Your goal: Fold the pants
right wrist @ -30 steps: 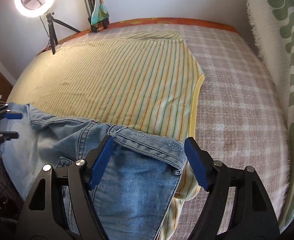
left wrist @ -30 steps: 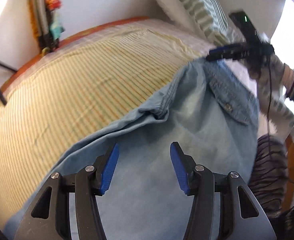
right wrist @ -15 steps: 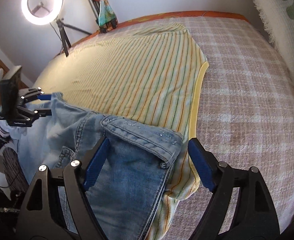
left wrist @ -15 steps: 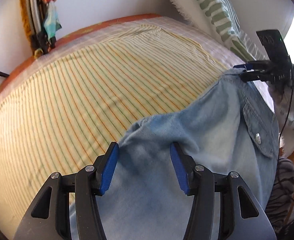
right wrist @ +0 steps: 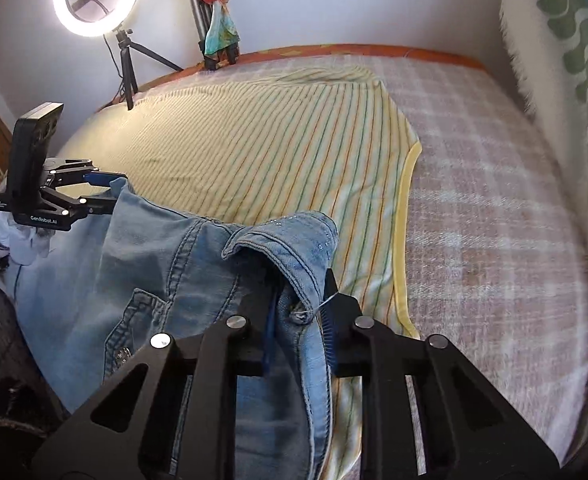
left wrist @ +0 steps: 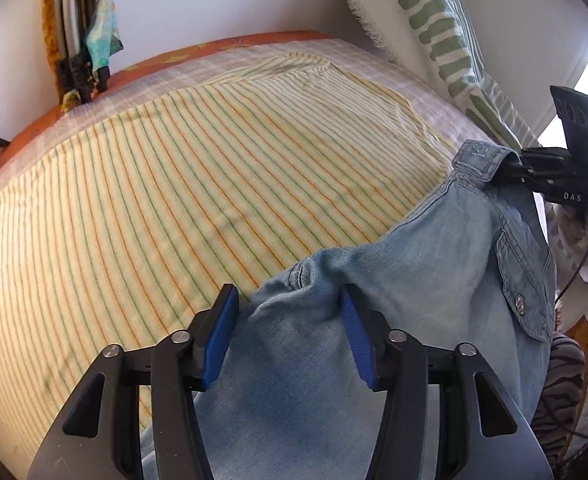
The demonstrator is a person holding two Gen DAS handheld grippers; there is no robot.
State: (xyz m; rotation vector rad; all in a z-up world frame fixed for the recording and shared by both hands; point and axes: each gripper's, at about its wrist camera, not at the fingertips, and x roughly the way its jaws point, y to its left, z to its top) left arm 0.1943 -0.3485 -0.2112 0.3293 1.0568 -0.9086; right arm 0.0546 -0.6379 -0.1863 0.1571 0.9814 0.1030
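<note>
Since half a second ago the right gripper (right wrist: 298, 316) has closed from wide apart to clamped on the waistband of the pants (right wrist: 166, 280), lifting that corner off the striped sheet (right wrist: 278, 152). The left gripper (left wrist: 290, 332) has slid forward until the hem edge sits between its blue pads (left wrist: 218, 336), which stand wide apart, not gripping. The pale denim stretches between the two tools, hanging over the near edge of the bed (right wrist: 494, 216).
</note>
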